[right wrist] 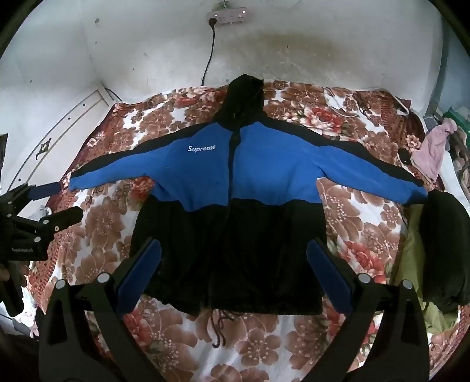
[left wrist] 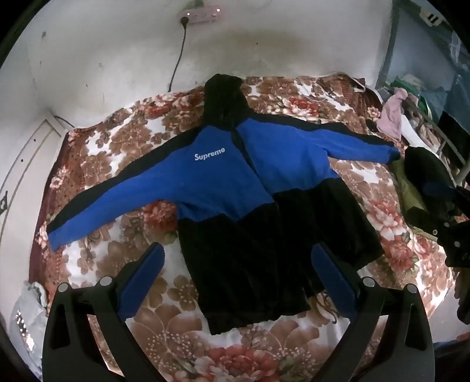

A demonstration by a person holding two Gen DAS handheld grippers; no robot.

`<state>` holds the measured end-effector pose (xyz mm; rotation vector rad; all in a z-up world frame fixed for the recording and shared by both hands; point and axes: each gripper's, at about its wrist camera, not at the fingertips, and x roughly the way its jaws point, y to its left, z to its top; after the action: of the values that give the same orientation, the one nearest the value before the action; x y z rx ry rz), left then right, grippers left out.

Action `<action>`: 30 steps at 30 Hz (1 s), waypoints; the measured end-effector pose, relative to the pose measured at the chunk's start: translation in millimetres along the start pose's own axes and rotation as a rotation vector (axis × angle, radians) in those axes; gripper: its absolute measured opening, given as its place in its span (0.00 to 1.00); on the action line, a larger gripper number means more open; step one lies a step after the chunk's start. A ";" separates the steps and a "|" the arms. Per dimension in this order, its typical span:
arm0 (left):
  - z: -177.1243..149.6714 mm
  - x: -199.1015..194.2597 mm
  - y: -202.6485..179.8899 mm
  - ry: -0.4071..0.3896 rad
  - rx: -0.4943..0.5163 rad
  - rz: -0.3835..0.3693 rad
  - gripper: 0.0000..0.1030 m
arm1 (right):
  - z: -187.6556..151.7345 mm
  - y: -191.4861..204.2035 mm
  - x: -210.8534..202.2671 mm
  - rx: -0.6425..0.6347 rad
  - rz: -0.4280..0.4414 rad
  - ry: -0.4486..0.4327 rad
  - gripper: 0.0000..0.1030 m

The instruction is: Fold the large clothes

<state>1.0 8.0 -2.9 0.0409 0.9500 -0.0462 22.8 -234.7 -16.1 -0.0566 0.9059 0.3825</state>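
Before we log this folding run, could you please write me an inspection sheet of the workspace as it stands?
Surface: bed with floral blanket, rumpled at the far edge.
Job's things: blue and black hooded jacket lies flat, front up, closed, sleeves spread, hood towards the wall; nothing folded yet.
Clutter: dark bundle and green cloth on the blanket by one cuff; pink cloth beyond.
Grippers: left gripper and right gripper both open, empty, above the jacket's hem.
Cables: black lead runs from the power strip down behind the bed; drawcord trails from the hem.
Surroundings: scuffed white wall.
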 end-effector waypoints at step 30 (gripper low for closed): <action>-0.7 -20.7 -13.0 -0.031 0.051 0.022 0.95 | -11.3 -2.5 -10.4 0.015 -0.020 0.021 0.96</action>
<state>-12.3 -4.5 13.3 0.0980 0.9174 -0.0504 9.4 -242.4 -15.4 -0.0556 0.9280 0.3570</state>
